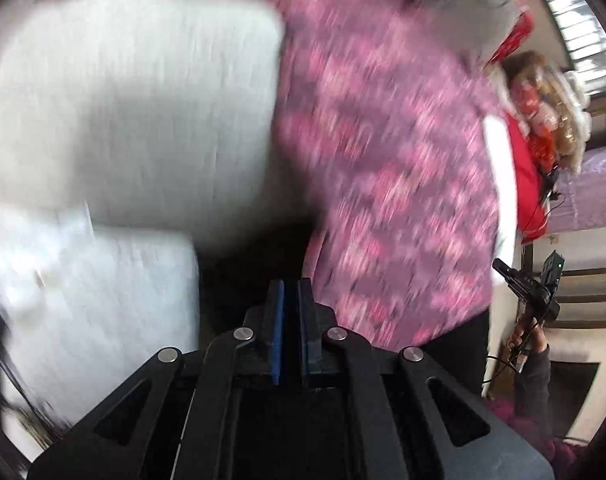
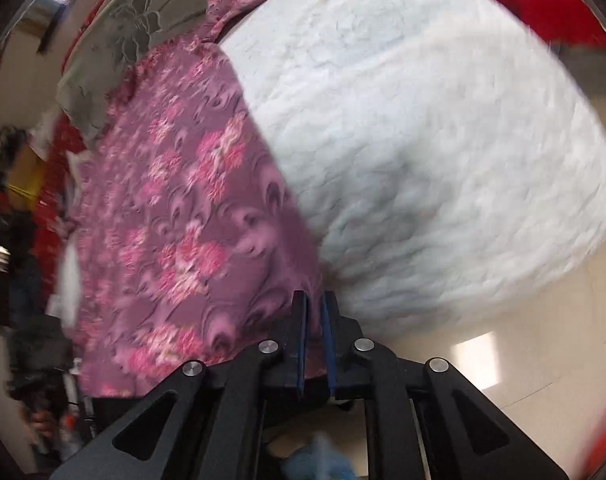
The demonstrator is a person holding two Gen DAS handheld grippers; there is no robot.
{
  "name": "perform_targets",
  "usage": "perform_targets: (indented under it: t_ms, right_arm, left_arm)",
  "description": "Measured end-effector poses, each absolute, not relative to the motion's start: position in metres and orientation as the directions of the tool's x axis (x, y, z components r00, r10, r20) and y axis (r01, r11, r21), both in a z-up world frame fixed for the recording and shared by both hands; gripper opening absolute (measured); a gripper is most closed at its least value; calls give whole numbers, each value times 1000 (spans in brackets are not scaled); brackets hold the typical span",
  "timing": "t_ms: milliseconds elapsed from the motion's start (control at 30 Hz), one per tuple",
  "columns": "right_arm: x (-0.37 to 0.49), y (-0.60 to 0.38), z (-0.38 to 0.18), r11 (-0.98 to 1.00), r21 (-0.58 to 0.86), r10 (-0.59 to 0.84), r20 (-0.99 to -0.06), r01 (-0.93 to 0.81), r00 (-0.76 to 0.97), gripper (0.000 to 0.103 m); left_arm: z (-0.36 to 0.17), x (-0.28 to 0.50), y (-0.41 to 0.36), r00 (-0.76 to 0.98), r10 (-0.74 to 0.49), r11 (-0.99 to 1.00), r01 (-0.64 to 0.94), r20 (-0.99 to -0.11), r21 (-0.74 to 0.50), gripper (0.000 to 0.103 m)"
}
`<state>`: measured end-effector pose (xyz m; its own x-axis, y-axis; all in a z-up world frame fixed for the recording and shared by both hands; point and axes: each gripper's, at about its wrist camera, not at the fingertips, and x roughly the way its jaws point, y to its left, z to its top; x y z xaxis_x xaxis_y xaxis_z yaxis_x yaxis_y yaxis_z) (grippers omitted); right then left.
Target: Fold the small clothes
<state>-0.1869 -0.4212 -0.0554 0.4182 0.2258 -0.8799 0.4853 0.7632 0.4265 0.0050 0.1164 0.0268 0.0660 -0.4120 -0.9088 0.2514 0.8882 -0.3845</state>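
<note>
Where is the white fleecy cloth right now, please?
In the right wrist view the white fleecy cloth fills the upper right, lying on the purple floral bedcover, just beyond the right gripper; the left wrist view shows it upper left.
</note>
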Motion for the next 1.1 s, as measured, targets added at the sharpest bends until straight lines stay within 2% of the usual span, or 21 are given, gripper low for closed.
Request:
perform_targets:
  t_ms: [33, 67, 133, 167, 233, 367, 467, 667, 733, 800, 867, 900, 933, 967, 1000, 1100]
  right_arm:
    - [-182, -429, -44, 769, 426, 200, -869, 477, 453, 10]
    - [-174, -439, -32, 767, 436, 179, -850, 470, 496, 12]
    - [-158, -461, -13, 754, 452, 137, -818, 477, 559, 26]
    - [-146, -475, -4, 743, 466, 115, -796, 480, 594, 30]
    - [-115, -503, 7, 712, 496, 70, -755, 497, 652, 40]
    - [-52, -575, 12, 582, 564, -12, -714, 586, 700, 41]
    - [-11, -637, -4, 455, 591, -100, -709, 666, 698, 42]
    - [55, -725, -59, 233, 662, -152, -699, 713, 699, 45]
    - [70, -742, -74, 199, 688, -138, -685, 697, 715, 47]
    - [92, -754, -85, 197, 700, -127, -676, 687, 726, 55]
    - [104, -759, -90, 214, 705, -143, -662, 676, 736, 55]
    - [110, -760, -90, 228, 715, -149, -646, 661, 749, 50]
    - [113, -759, -88, 249, 706, -162, -645, 663, 747, 30]
    - [113, -759, -82, 273, 688, -183, -649, 672, 739, 16]
    - [113, -759, -74, 306, 666, -205, -651, 680, 731, 9]
    - [88, -757, -35, 367, 618, -358, -596, 695, 719, 9]
  left_arm:
    - [35, 14, 113, 99, -418, 885, 270, -903, -380, 15]
    - [50, 29, 103, 153, -418, 885, 291, -895, -364, 37]
    - [62, 56, 85, 222, -426, 884, 309, -877, -351, 69]
    - [66, 69, 71, 262, -423, 887, 314, -868, -338, 71]
    - [65, 104, 36, 297, -396, 897, 326, -869, -297, 71]
    - [38, 168, -30, 377, -263, 943, 294, -888, -154, 71]
    - [18, 196, -59, 407, -186, 958, 279, -895, -72, 71]
    - [-22, 236, -70, 312, -255, 954, 233, -915, -187, 71]
    - [-28, 237, -70, 313, -254, 955, 233, -915, -185, 71]
    - [-29, 236, -71, 336, -240, 954, 254, -911, -158, 71]
    - [-28, 235, -70, 341, -233, 956, 251, -911, -150, 72]
    - [-27, 236, -69, 338, -233, 957, 245, -912, -154, 72]
    - [-25, 238, -67, 332, -238, 957, 237, -913, -164, 72]
    - [-22, 240, -64, 327, -257, 955, 231, -910, -187, 72]
    - [-18, 242, -61, 330, -275, 952, 225, -903, -208, 72]
    - [-10, 254, -55, 363, -314, 946, 199, -877, -257, 72]
